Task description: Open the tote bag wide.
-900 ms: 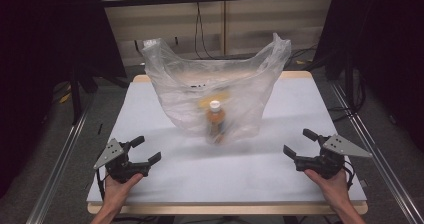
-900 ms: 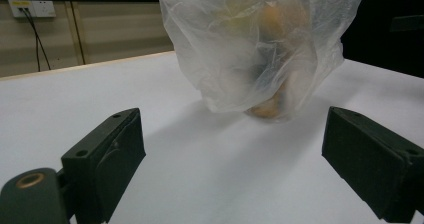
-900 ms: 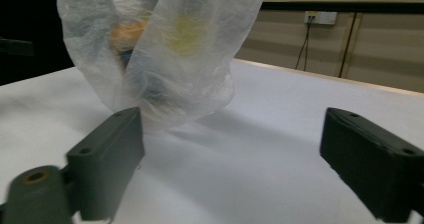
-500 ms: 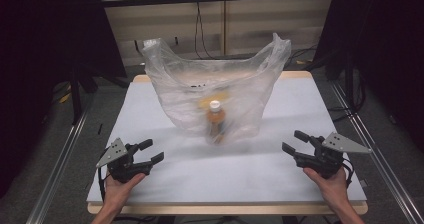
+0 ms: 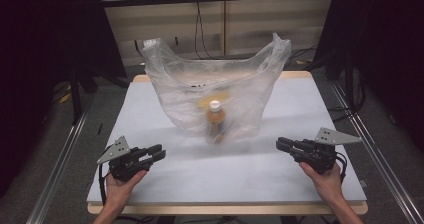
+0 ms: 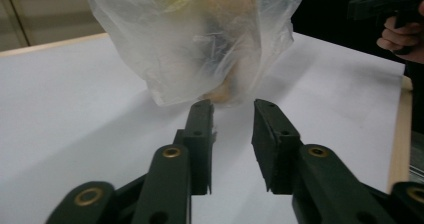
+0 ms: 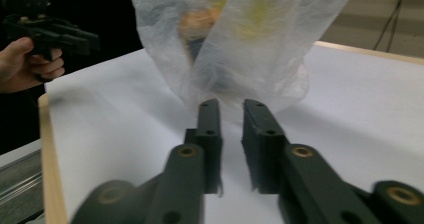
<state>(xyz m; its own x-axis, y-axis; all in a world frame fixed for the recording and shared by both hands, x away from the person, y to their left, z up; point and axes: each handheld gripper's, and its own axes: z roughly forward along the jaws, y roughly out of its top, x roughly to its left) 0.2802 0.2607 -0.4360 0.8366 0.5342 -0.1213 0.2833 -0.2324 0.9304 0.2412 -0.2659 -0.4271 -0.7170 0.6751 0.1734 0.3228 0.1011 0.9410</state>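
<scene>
Approach step: both tools, left tool (image 5: pixel 156 152) and right tool (image 5: pixel 281 143), narrow and empty, flank the plastic bag (image 5: pixel 220 91) mid-frame; next, open and grasp its handles

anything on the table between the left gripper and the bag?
Nothing. In the high view, bare white table separates the left gripper from the bag. The left gripper view shows the same bare stretch ahead of its jaws, which hold nothing.
</scene>
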